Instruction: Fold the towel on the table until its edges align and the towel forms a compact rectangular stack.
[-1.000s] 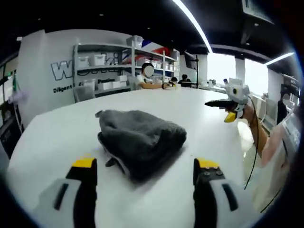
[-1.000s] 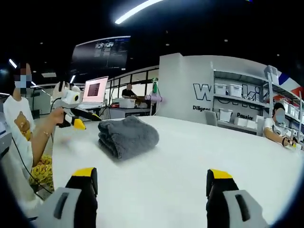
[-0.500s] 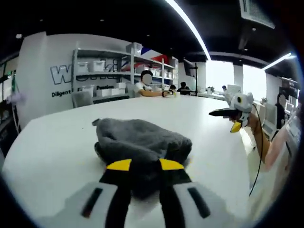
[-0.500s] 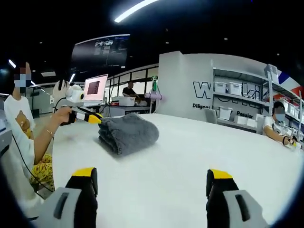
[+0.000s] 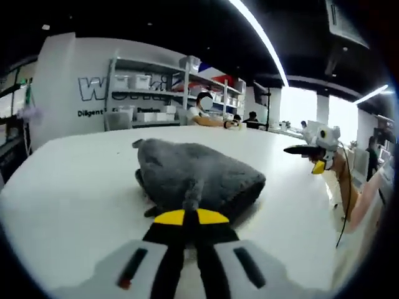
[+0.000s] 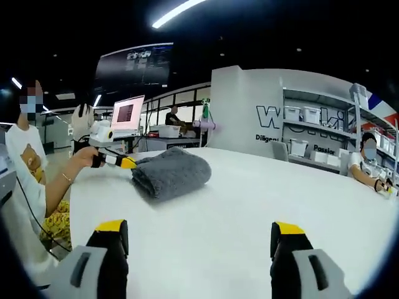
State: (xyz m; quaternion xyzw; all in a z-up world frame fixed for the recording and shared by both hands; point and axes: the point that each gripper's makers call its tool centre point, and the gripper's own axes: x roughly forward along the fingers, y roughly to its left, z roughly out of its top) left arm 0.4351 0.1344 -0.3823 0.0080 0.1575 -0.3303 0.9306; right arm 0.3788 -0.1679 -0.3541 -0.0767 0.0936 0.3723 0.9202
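Grey towel (image 5: 196, 177) lies folded in a thick, rounded bundle on the white table (image 5: 68, 180). In the right gripper view the towel (image 6: 173, 173) sits toward the table's far left edge, near the person's side, with a broad bare stretch of table (image 6: 249, 212) between it and the right gripper.

Left gripper (image 5: 191, 217): jaws closed almost fully, yellow tips side by side with a small tuft of the towel's near edge pinched up between them. The pinched fabric rises in a short ridge toward the bundle's top. In the right gripper view the left gripper (image 6: 128, 163) meets the towel's left end, held by the person's hand (image 6: 83, 157); contact there is small and slightly blurred, so the exact grip point is unclear from that side.

Right gripper (image 6: 201, 233): jaws spread wide, nothing between them, held above the table and well apart from the towel. In the left gripper view the right gripper (image 5: 315, 154) hangs off the table's right edge, raised in the person's other hand (image 5: 340, 163).

Background: shelving (image 5: 146, 93) with white bins against a wall, a seated person (image 5: 202, 115) at the far edge of the table, a lit monitor (image 6: 126, 114) behind the left gripper.
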